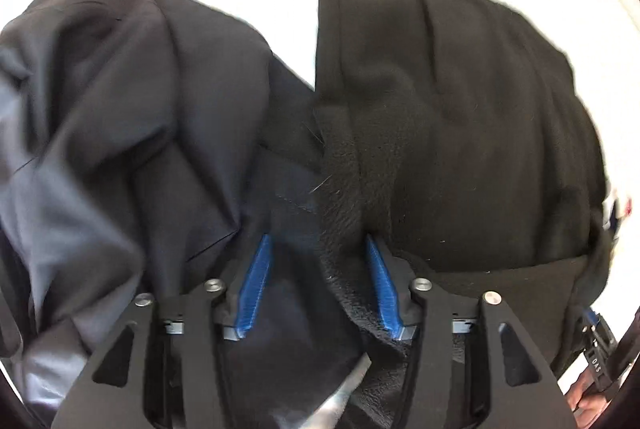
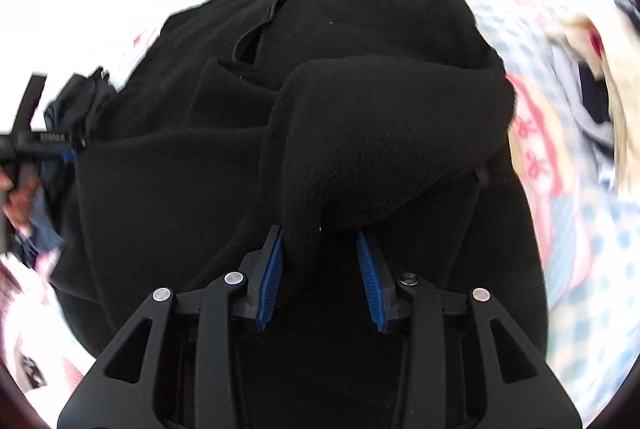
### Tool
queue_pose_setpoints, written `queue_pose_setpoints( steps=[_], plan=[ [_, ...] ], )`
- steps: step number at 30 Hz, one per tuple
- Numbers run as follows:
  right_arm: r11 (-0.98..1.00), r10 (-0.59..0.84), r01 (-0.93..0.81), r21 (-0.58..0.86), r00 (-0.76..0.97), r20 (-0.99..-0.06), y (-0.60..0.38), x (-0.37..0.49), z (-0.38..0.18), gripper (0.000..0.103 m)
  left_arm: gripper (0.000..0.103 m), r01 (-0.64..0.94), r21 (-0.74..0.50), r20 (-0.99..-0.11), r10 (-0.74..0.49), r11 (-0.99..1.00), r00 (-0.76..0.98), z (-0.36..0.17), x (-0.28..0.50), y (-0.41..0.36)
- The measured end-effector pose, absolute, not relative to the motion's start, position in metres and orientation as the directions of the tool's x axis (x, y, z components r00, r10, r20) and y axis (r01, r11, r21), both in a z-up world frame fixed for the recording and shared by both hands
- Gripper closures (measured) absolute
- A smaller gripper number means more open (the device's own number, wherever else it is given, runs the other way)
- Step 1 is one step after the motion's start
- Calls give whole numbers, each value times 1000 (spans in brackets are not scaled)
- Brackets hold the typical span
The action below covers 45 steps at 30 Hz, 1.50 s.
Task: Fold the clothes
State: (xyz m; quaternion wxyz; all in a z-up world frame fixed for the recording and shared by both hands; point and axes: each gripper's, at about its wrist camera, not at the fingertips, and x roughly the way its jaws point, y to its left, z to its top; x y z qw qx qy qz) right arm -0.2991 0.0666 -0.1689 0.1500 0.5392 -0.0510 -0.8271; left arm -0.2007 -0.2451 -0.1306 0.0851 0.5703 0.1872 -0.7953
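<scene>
Apparently mid-fold, the black fleece jacket (image 2: 304,117) lies on the patterned bed sheet (image 2: 560,221) beside a dark grey smooth garment (image 1: 120,101), a fleece flap between the spread right hand-held gripper (image 2: 320,269), the left hand-held gripper (image 1: 316,285) spread too; next, pinching the flap.

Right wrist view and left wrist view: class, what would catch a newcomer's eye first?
A big black fleece fills the middle of the right wrist view, a fold of it between the blue pads of the right gripper. Left of it lies a crumpled dark grey garment. A patterned bedsheet lies underneath.
</scene>
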Motion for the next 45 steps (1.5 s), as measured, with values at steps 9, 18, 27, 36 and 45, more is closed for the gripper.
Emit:
queue_pose_setpoints(
  steps=[9,18,27,36,45],
  plan=[
    [-939,-307,284,196,-429,-850,43,-299,-134,39,49,194,-220,-907,128,-956,-401,-140,-118,-189],
    [-944,-244,290,158,-291,-925,20,-317,-179,27,80,341,-293,-908,149,-893,-391,-176,-93,-169],
    [-914,-404,274,300,-553,-728,61,-306,-110,84,85,358,-363,-864,167,-860,-474,-151,-61,-187],
    [-916,-368,28,400,-455,-811,123,-294,-162,62,61,374,-220,-920,64,-901,-385,-161,-72,-202],
    [-955,-210,-89,282,-467,-859,171,-257,-138,50,60,259,-44,-860,-95,-965,-501,-113,-82,-137]
  ],
)
